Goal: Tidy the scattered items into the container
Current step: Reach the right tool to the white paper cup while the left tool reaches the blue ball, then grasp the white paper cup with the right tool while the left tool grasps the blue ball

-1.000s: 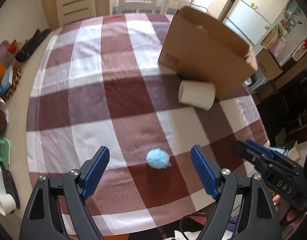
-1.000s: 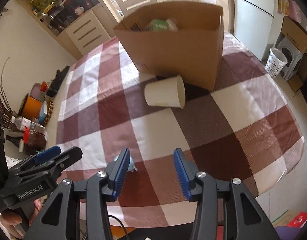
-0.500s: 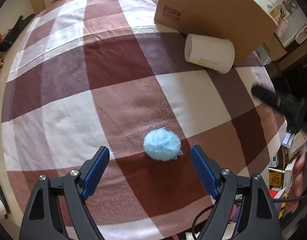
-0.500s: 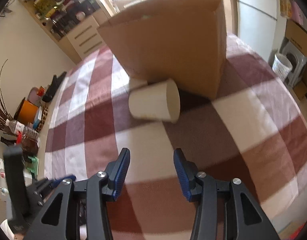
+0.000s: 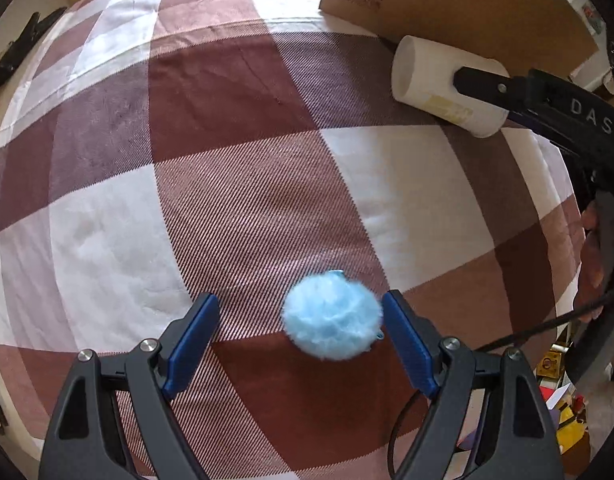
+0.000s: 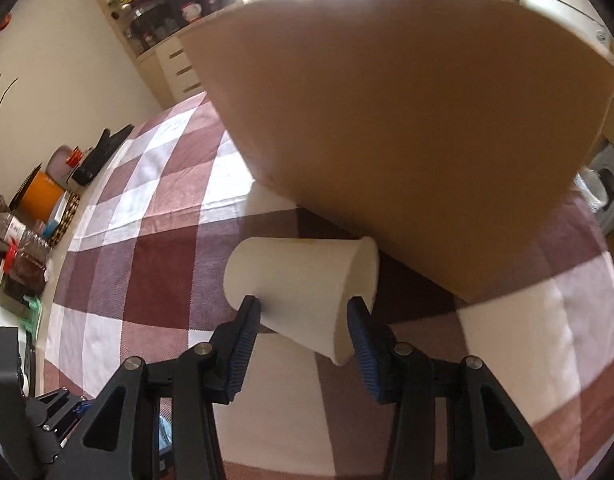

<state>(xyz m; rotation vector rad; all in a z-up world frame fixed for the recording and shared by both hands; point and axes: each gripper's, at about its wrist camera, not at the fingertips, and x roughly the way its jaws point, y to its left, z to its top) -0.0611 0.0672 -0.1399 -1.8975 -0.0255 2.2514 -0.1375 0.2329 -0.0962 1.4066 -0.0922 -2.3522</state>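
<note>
A fluffy light-blue pom-pom (image 5: 333,320) lies on the checked tablecloth between the open fingers of my left gripper (image 5: 299,336), close to the right finger. A white paper cup (image 6: 303,292) lies on its side in front of the cardboard box (image 6: 407,140). My right gripper (image 6: 305,320) is open with its fingers on either side of the cup. The cup (image 5: 439,84) and box (image 5: 447,4) also show in the left wrist view, with the right gripper's finger (image 5: 491,86) over the cup.
The red-and-white checked tablecloth (image 5: 187,140) covers the table. Bottles, an orange container and dark objects (image 6: 43,196) sit on the left side beyond the cloth. Drawers and shelves (image 6: 167,20) stand behind. Floor clutter (image 5: 563,400) lies past the table's right edge.
My left gripper has moved forward until the pom-pom sits between its fingers. My right gripper has moved forward to the cup, which now lies between its fingers.
</note>
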